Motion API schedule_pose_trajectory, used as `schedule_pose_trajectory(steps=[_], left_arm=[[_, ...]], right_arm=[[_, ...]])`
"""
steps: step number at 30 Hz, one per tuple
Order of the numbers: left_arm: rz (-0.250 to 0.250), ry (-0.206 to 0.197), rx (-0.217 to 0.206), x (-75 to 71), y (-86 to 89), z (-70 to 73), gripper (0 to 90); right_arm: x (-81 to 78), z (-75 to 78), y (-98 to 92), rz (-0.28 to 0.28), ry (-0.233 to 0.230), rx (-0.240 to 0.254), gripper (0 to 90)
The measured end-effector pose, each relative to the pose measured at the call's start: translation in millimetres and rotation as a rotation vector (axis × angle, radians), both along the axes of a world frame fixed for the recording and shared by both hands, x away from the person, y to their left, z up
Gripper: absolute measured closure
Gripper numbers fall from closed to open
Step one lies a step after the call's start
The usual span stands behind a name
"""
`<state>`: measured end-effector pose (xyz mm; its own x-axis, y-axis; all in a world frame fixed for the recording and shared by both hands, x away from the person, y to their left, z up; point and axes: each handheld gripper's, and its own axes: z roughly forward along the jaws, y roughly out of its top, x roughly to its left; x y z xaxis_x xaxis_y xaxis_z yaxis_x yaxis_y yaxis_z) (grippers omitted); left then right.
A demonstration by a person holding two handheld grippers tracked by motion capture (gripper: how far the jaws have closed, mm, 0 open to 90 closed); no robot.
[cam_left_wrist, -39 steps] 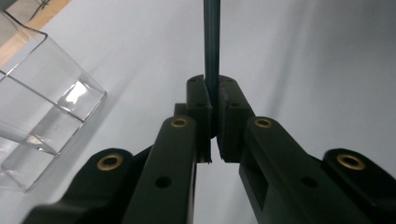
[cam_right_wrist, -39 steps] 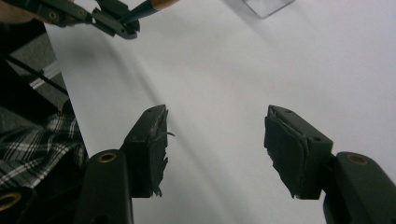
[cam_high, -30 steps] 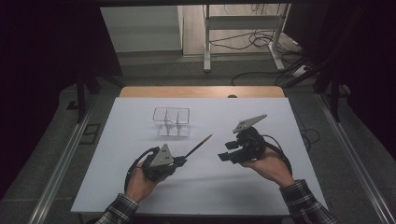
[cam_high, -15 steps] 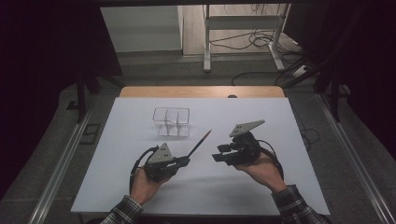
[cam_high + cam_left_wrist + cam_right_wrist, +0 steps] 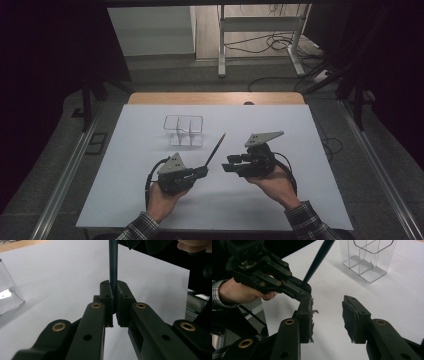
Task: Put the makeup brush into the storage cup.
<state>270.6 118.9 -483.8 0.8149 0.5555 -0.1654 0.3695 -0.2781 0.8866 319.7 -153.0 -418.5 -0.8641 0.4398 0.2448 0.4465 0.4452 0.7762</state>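
From the high view, I had the left gripper point(image 5: 200, 172) clamped on the lower end of a dark pen point(image 5: 215, 149), which slanted up and away toward the clear organizer point(image 5: 184, 130) standing farther back on the white table point(image 5: 125, 200). The right gripper point(image 5: 231, 164) sat just beside the pen's shaft, not touching it as far as I could tell.

In the left gripper view, my jaws were pressed together on the pen point(image 5: 113, 267), the shaft rising straight out from between the pads; a corner of the organizer point(image 5: 10, 295) showed off to the side.

In the right gripper view, my jaws had just been closing yet stood spread, nothing between the pads point(image 5: 352, 317). The left gripper point(image 5: 297, 291) held the pen point(image 5: 317, 261) ahead, with the organizer point(image 5: 367, 257) beyond, its compartments looking empty.

I judged the pickup done; carrying the pen over and dropping it into a compartment was left.
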Motion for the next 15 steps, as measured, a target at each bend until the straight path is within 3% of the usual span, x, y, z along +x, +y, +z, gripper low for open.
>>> schedule_pose_trajectory(steps=[15], left_arm=[[-0.027, 0.020, 0.001, -2.1, -19.6, -8.2, 86.0]], right_arm=[[1.5, -3.2, 4.6, 0.000, 0.037, 0.073, 65.0]])
